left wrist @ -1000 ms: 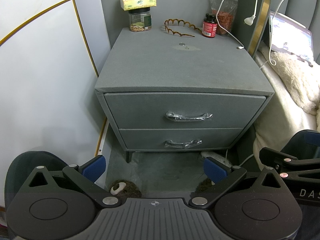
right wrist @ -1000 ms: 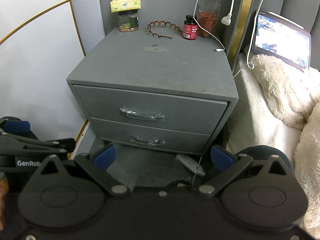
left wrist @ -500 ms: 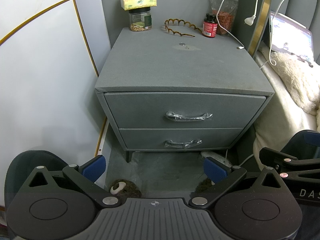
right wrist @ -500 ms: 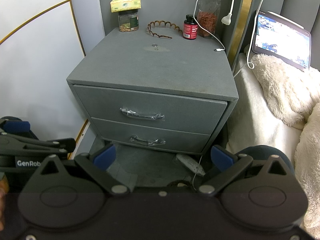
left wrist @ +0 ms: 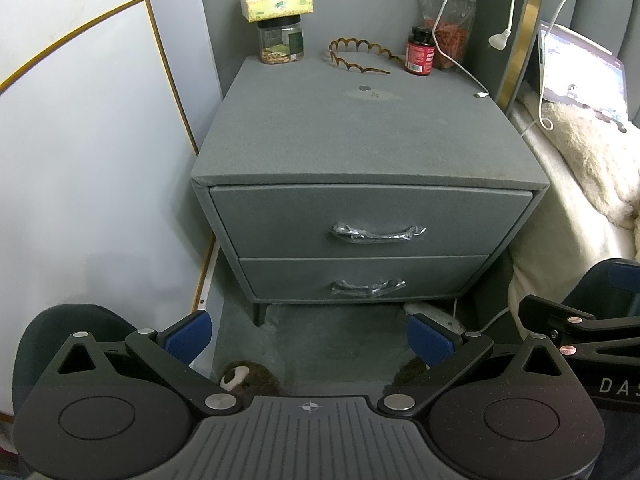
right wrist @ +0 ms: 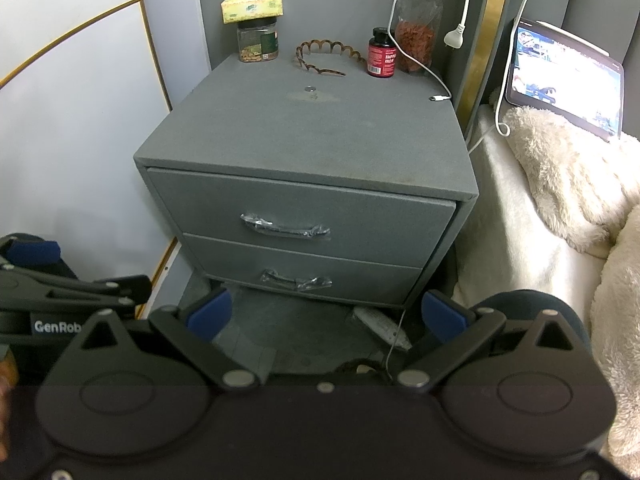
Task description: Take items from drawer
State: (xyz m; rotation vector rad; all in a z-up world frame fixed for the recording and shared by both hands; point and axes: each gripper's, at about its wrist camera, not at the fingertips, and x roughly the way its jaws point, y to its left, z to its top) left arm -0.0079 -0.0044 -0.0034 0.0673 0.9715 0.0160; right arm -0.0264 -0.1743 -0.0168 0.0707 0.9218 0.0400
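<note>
A grey fabric nightstand has two drawers, both shut. The top drawer has a plastic-wrapped metal handle. The bottom drawer has a like handle. My left gripper is open and empty, low in front of the nightstand, above the floor. My right gripper is open and empty, at about the same distance. The drawers' contents are hidden.
On the nightstand top stand a nut jar under a tissue pack, a hairband, a red bottle, a snack pouch and a charging cable. A bed with a fluffy blanket and a tablet lies right. A white wall is left.
</note>
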